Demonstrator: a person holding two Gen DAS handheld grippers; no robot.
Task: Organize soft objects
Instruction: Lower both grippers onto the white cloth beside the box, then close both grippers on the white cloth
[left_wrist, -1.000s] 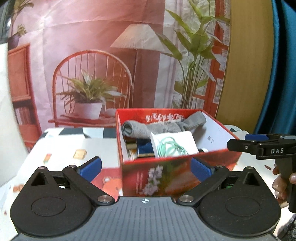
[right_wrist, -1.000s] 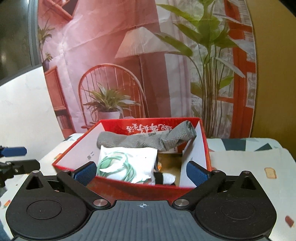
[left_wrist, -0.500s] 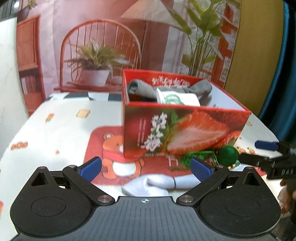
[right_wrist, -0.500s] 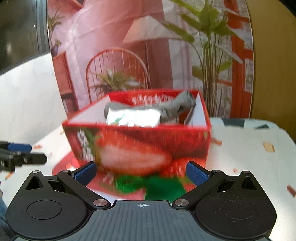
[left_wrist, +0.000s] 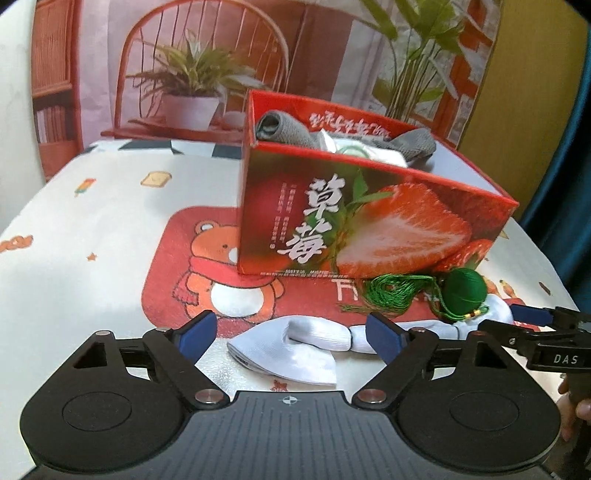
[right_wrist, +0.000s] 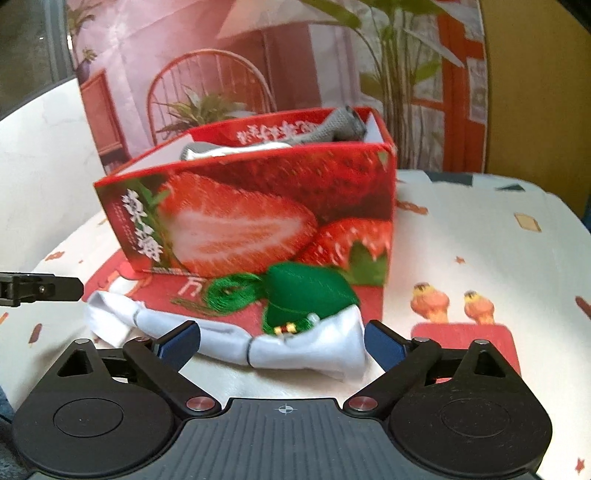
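A white sock (left_wrist: 314, 334) lies stretched across the table in front of a red strawberry box (left_wrist: 369, 221). A green tassel ball (left_wrist: 463, 291) rests on the sock's right end. My left gripper (left_wrist: 290, 334) straddles the sock's left end with its jaws closing, and the pads do not press on it. My right gripper (right_wrist: 282, 343) straddles the sock's (right_wrist: 295, 350) right end just below the tassel ball (right_wrist: 306, 291). Its jaws are closing too, still clear of the cloth. Each gripper shows at the edge of the other's view.
The box (right_wrist: 258, 206) holds a grey cloth (left_wrist: 280, 127) and a white packet (left_wrist: 362, 151). It stands on a red bear mat (left_wrist: 207, 266) over a patterned tablecloth (left_wrist: 92, 221). A printed backdrop hangs behind the table. A hand (left_wrist: 576, 402) shows at the right edge.
Both grippers have come down from above the box to the table in front of it. The white sock and green tassel have come into view between the fingers. Both pairs of jaws have narrowed slightly.
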